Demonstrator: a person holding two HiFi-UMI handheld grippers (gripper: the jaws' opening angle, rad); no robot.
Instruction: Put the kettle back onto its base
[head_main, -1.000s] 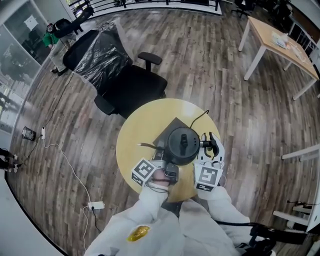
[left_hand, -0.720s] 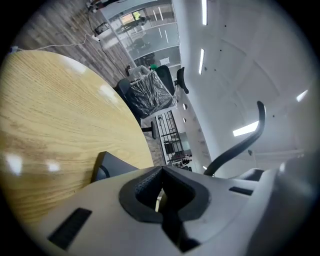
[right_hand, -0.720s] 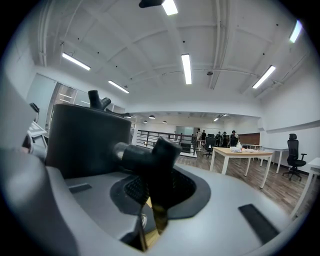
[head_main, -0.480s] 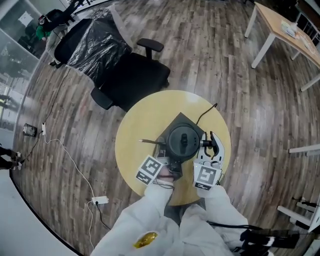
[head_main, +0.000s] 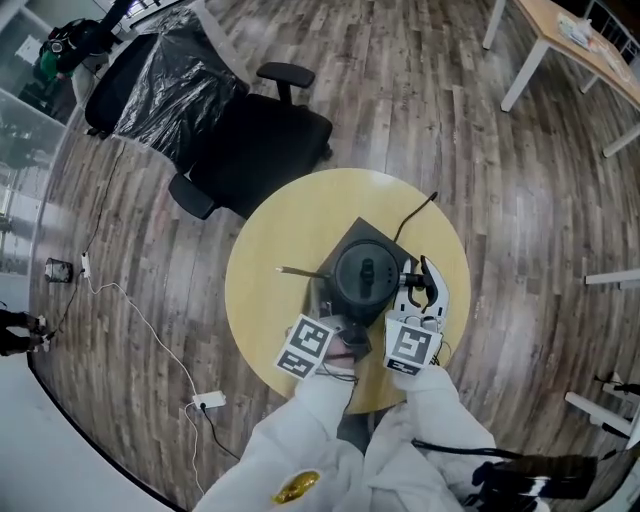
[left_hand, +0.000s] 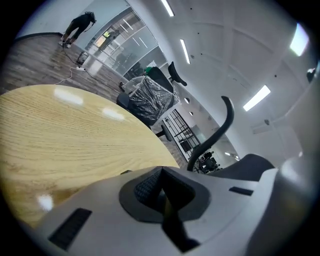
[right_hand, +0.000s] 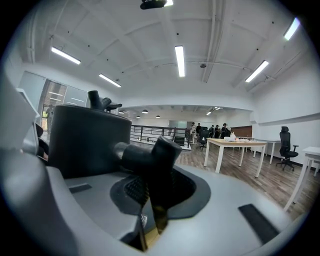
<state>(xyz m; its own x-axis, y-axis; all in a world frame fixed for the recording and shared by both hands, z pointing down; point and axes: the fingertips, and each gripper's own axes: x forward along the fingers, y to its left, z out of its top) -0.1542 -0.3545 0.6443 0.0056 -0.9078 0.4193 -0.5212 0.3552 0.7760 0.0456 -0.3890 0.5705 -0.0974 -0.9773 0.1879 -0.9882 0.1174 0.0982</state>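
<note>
A black kettle (head_main: 365, 278) is over a dark square base pad (head_main: 352, 238) on the round yellow table (head_main: 280, 260); I cannot tell whether it rests on the pad. My right gripper (head_main: 410, 292) is at its right side, shut on the kettle's black handle (right_hand: 147, 157), with the kettle body (right_hand: 87, 140) just left of the jaws. My left gripper (head_main: 345, 322) is at the pad's near edge, below the kettle. Its jaws (left_hand: 162, 192) are shut and I see nothing between them. A black cable (head_main: 415, 215) runs from the pad over the far table edge.
A thin dark stick (head_main: 298, 271) lies on the table left of the kettle. A black office chair (head_main: 250, 140) with plastic wrap stands beyond the table. A power strip (head_main: 208, 402) and its cord lie on the floor at left. Wooden desks (head_main: 560, 40) stand far right.
Both grippers and the kettle have come down toward the dark pad. The left gripper has rolled somewhat. The right grip on the handle is unchanged.
</note>
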